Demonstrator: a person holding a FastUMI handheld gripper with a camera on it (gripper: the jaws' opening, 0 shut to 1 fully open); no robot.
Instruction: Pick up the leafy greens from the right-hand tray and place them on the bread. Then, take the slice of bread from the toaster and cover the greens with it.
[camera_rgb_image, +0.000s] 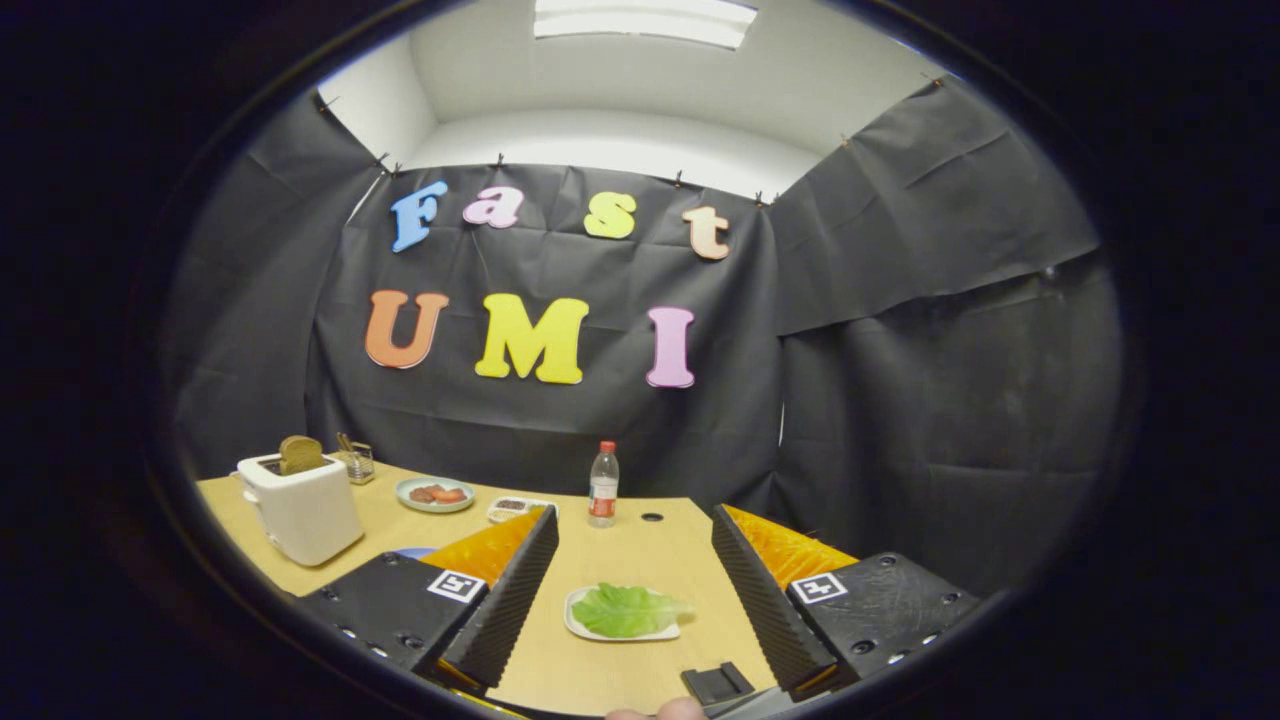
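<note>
On our worktop (640, 560), the leafy greens (628, 610) lie between our hand-held gripper's (632, 585) spread fingers, lined up for grasping.

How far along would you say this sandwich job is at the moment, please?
Nothing looks done yet. The leafy greens lie on their white tray between the fingers of the open gripper, ungripped. The bread slice stands in the toaster. Left: grasp the greens, place them on the bread, then cover them with the toaster slice.
</note>
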